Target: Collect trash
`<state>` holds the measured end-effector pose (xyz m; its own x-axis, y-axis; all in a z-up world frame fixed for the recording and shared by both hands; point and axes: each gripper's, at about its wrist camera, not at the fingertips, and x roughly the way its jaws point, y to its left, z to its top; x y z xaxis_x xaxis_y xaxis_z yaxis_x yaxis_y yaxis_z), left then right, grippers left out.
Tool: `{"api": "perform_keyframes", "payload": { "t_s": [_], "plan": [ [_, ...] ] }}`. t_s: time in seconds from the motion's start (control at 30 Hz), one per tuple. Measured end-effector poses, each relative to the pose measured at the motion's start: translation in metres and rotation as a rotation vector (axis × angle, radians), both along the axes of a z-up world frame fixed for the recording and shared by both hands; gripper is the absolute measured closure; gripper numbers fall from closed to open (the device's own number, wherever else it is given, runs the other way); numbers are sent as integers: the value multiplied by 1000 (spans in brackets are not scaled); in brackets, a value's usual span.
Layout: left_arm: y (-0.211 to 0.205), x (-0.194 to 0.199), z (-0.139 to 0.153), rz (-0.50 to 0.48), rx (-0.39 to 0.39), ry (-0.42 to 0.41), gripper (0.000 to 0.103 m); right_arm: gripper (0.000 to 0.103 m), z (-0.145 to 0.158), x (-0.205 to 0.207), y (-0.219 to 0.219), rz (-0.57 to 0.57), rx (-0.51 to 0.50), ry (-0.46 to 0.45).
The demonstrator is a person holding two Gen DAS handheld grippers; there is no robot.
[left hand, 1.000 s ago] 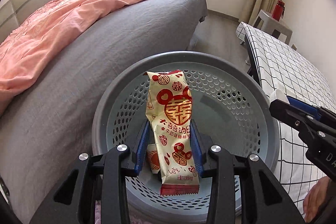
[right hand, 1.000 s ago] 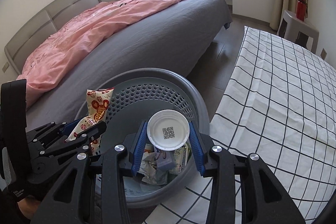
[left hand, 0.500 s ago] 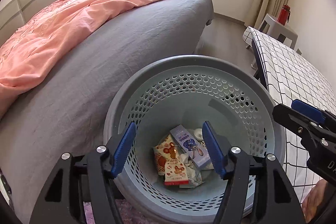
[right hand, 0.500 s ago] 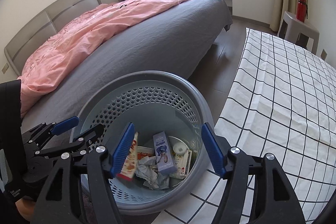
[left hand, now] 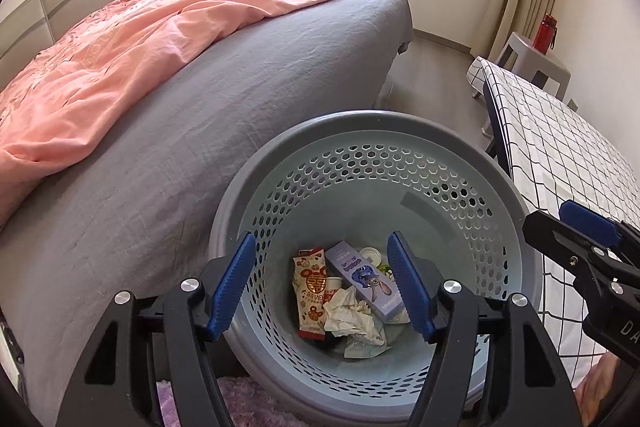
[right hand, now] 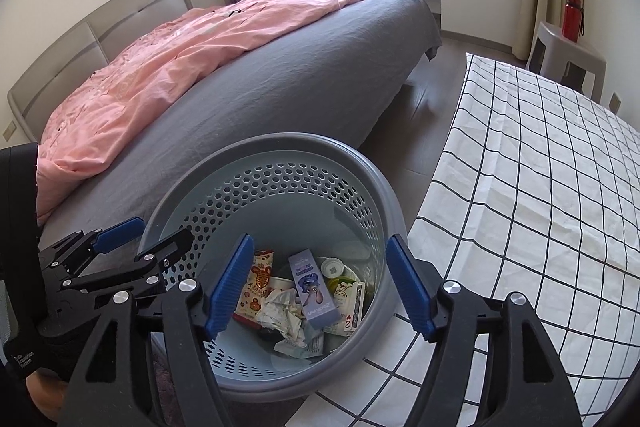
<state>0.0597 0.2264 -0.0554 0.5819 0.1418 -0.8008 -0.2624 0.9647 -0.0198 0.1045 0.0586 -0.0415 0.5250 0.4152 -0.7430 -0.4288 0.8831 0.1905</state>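
Note:
A grey-blue perforated trash basket (left hand: pixel 372 123) stands between the bed and a checked table; it also shows in the right wrist view (right hand: pixel 280 143). In its bottom lie a red-and-cream snack wrapper (left hand: pixel 310 297), a purple box (left hand: pixel 364 281), crumpled paper (left hand: pixel 348 311) and a white lid (right hand: pixel 332 267). My left gripper (left hand: pixel 322 287) is open and empty above the basket. My right gripper (right hand: pixel 320 285) is open and empty above it too. The left gripper shows at the left of the right wrist view (right hand: pixel 132 243).
A bed (left hand: pixel 200 115) with a grey sheet and pink duvet (left hand: pixel 120 39) lies left of the basket. A table with a black-and-white checked cloth (right hand: pixel 540 187) lies to its right. A grey stool (right hand: pixel 568 55) with a red bottle (right hand: pixel 573 17) stands by the curtains.
Both grippers opened. The snack wrapper dropped from the left gripper and the white lid from the right one into the basket. Both grippers have since pulled back and up a little.

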Motion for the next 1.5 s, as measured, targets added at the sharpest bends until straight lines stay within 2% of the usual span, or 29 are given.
{"api": "perform_keyframes", "payload": {
  "t_s": [0.37, 0.43, 0.73, 1.0, 1.5],
  "plan": [
    [3, -4, 7, 22, 22, -14, 31, 31, 3, -5, 2, 2, -1, -3],
    [3, -5, 9, 27, 26, -19, 28, 29, 3, -5, 2, 2, -1, -3],
    [4, -8, 13, 38, 40, -22, 27, 22, 8, -8, 0, -8, 5, -13],
    [4, -11, 17, 49, 58, -30, 22, 21, 9, -8, -3, -15, 9, -12],
    [5, -10, 17, 63, 60, -22, 20, 19, 10, -9, -3, -15, 12, -16]
  ]
}}
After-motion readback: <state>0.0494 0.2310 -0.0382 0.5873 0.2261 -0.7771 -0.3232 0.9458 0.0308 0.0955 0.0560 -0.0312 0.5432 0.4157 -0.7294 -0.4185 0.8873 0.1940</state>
